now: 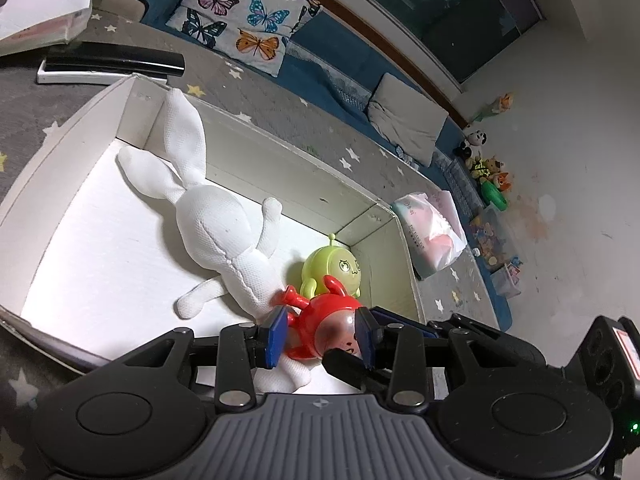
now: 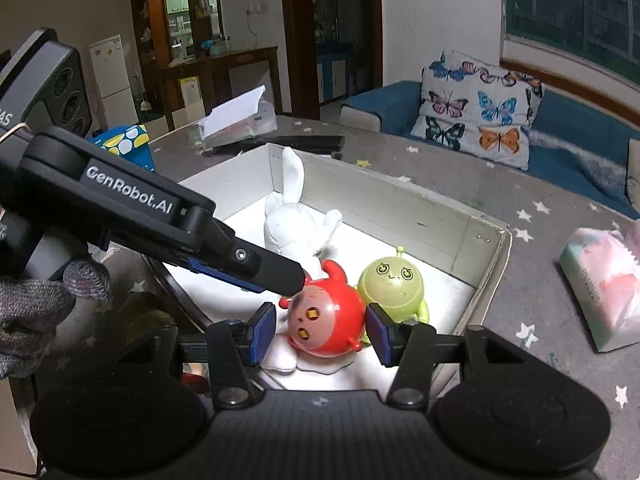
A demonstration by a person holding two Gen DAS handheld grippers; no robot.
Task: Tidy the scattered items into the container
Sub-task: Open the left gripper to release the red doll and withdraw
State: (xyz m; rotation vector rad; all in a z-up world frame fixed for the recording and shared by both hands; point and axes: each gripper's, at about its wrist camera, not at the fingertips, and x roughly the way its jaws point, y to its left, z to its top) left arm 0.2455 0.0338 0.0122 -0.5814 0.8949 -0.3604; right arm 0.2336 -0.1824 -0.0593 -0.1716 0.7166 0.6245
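A white cardboard box (image 1: 280,136) (image 2: 400,196) stands on the star-print table. Inside lie a white plush rabbit (image 1: 216,220) (image 2: 288,220), a green round toy figure (image 1: 332,268) (image 2: 390,284) and a red round toy figure (image 1: 324,328) (image 2: 320,320). My left gripper (image 1: 322,334) has its blue pads on both sides of the red figure, low in the box over the rabbit's leg; its finger also shows in the right wrist view (image 2: 276,268). My right gripper (image 2: 320,334) is open, its pads apart on either side of the red figure, not touching it.
A tissue pack (image 1: 432,232) (image 2: 604,280) lies on the table right of the box. A black remote (image 1: 116,62) and a tissue box (image 2: 240,120) lie behind it. A butterfly cushion (image 1: 244,12) sits on the blue sofa. Toys line the floor (image 1: 492,176).
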